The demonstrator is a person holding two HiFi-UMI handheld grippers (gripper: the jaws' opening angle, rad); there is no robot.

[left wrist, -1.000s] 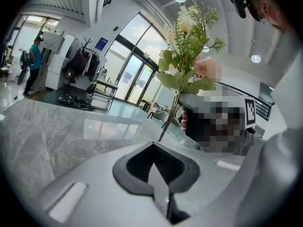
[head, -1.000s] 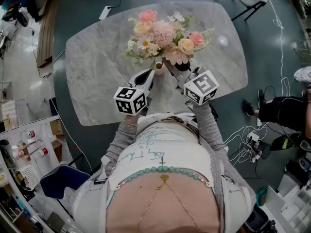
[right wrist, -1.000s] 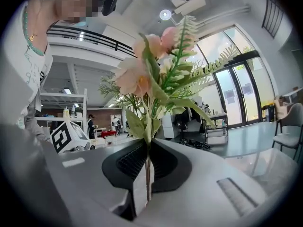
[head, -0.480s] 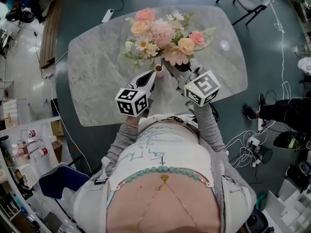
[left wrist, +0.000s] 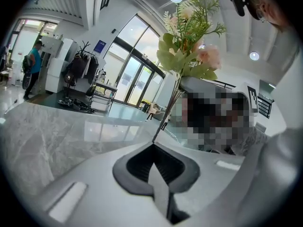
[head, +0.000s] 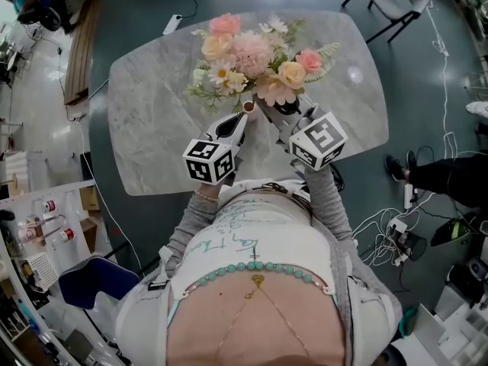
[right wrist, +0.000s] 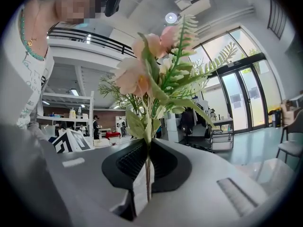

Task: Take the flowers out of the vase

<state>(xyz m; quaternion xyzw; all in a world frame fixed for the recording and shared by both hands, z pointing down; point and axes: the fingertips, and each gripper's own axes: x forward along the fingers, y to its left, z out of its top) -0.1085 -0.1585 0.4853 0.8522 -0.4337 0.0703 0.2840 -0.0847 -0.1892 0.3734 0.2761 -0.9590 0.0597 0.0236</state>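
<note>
The right gripper (right wrist: pixel 147 150) had its fingers closed narrow on one thin stem (right wrist: pixel 148 174); the left gripper (left wrist: pixel 154 148) had its fingers shut together under the dark stems (left wrist: pixel 166 112). The flowers (head: pixel 255 56) were bunched above the small vase (head: pixel 248 106) on the counter (head: pixel 152 128). I judged the stem could slip, or tangled leaves could tip the vase

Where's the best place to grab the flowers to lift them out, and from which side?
Grip the stems low, below the leaves, above the vase mouth, coming in level from the side: they bunch narrow and upright there, while the blooms spread wide.
</note>
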